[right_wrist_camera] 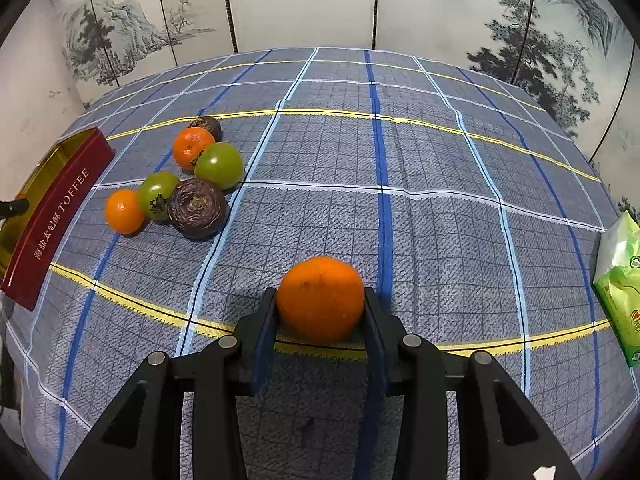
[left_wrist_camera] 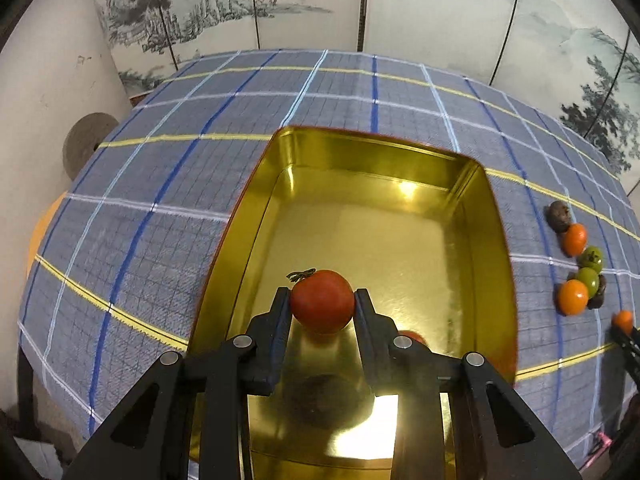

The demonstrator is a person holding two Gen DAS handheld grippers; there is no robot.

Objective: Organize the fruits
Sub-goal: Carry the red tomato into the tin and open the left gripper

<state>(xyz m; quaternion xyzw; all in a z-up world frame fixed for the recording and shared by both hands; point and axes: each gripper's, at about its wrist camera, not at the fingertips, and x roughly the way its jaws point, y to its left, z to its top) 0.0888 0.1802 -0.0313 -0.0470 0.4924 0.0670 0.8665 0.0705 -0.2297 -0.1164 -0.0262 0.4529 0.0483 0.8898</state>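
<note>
Fingers first: my left fingers (left_wrist_camera: 322, 300) are clamped on a red tomato (left_wrist_camera: 322, 301), pads pressed to both sides, stem pointing away from me. I'm holding it over the near half of the gold tin (left_wrist_camera: 372, 152), clear of the floor as far as I can tell. Something reddish sits low behind the right pad, probably a fruit already in; a dark round shape below may be another fruit or only a reflection, can't say.

My right fingers (right_wrist_camera: 321, 300) are closed narrow on an orange (right_wrist_camera: 321, 298), gripped at its widest part, over bare checked cloth on the bench (right_wrist_camera: 440, 168). Whether it's lifted or resting I can't tell.

Further off, up left in the right view, is the loose cluster: two oranges (right_wrist_camera: 193, 148), two green tomatoes (right_wrist_camera: 220, 165) and two dark purple fruits (right_wrist_camera: 197, 208), touching each other. The tin's red TOFFEE side is beyond them at the left edge. A green packet (right_wrist_camera: 620, 280) lies at the far right.

Step as I judge it: placing, left side. Next I'd lower the tomato to the tin floor beside what's in there, part the fingers, pull clear, then swing the right orange across over the tin rim.
</note>
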